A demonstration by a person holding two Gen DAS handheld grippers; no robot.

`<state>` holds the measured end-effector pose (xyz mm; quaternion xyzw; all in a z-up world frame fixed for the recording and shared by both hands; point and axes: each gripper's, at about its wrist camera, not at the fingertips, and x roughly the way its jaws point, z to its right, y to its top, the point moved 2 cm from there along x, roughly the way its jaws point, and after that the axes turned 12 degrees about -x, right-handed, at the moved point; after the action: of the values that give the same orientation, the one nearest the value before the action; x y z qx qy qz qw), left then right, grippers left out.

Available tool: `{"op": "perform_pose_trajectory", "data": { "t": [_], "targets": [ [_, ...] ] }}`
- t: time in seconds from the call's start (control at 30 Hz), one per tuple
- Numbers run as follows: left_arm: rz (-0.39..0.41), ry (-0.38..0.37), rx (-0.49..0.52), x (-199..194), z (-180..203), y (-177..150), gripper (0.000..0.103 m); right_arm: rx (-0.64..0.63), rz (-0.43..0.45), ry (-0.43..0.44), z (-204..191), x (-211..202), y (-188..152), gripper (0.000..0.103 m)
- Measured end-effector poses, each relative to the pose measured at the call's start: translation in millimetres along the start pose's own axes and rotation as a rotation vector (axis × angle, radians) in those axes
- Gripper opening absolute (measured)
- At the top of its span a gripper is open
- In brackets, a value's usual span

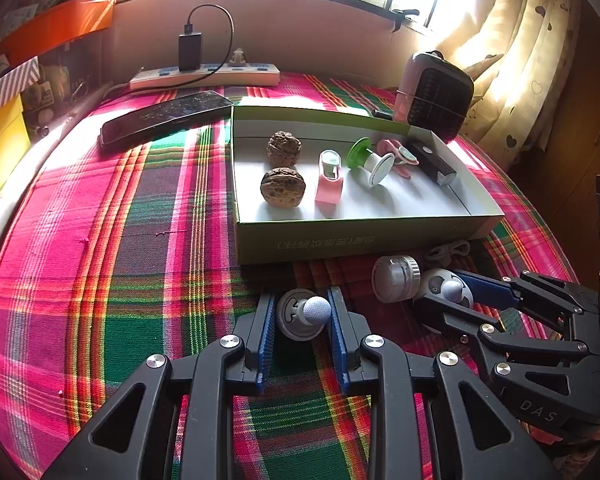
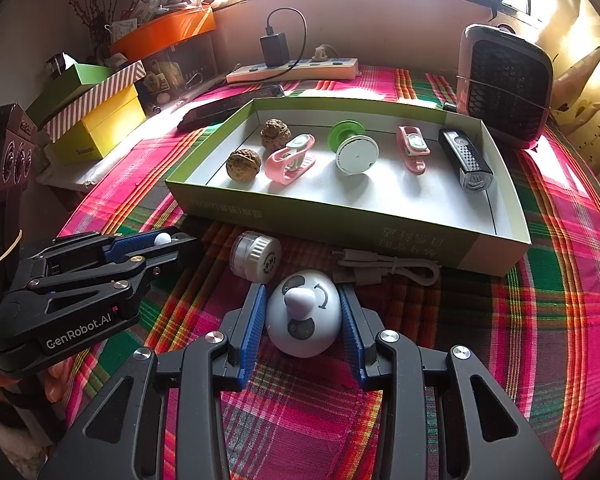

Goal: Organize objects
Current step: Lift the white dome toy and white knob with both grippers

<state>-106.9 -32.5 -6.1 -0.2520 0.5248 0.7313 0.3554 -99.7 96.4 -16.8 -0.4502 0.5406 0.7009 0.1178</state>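
A green-sided box point(image 1: 340, 236) point(image 2: 340, 224) on the plaid cloth holds two walnuts point(image 1: 283, 187), two pink clips point(image 2: 290, 160), a green-and-white spool point(image 2: 356, 152) and a black bike light point(image 2: 466, 160). My left gripper point(image 1: 303, 312) is shut on a grey round toy with a white knob point(image 1: 300, 314), just in front of the box. My right gripper point(image 2: 303, 316) is shut on a white panda-faced toy point(image 2: 304, 314). A small clear jar with a white cap point(image 2: 256, 256) point(image 1: 396, 279) lies between the grippers.
A grey USB cable point(image 2: 384, 272) lies by the box front. Behind the box are a phone point(image 1: 168, 116), a power strip with charger point(image 1: 204, 74) and a small heater point(image 2: 504, 84). Stacked coloured boxes point(image 2: 100, 120) stand at the left.
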Motion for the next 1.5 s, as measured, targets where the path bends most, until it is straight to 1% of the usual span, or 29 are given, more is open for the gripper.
{"op": "perform_pose_trajectory", "data": {
  "t": [0.17,0.23,0.33,0.7,1.23,1.5],
  "targets": [
    [0.001,0.004,0.003,-0.1,-1.0,0.5,0.023,-0.001,0.007,0.0,0.2,-1.6,0.2,0.036],
    [0.0,0.002,0.001,-0.1,-1.1,0.4,0.023,-0.003,0.022,0.0,-0.3,-4.4,0.6,0.031],
    [0.001,0.004,0.003,0.0,-0.4,0.2,0.023,-0.01,0.032,0.001,-1.4,-6.5,2.1,0.029],
    [0.0,0.003,0.001,0.0,0.0,0.3,0.023,0.002,0.043,0.013,0.8,-6.9,2.1,0.027],
    [0.0,0.01,0.002,-0.8,-0.1,0.7,0.023,0.025,0.047,0.023,5.0,-8.0,1.1,0.027],
    [0.019,0.013,0.012,-11.9,-4.4,6.5,0.023,0.058,0.065,0.034,14.1,-15.3,2.9,0.027]
  ]
}}
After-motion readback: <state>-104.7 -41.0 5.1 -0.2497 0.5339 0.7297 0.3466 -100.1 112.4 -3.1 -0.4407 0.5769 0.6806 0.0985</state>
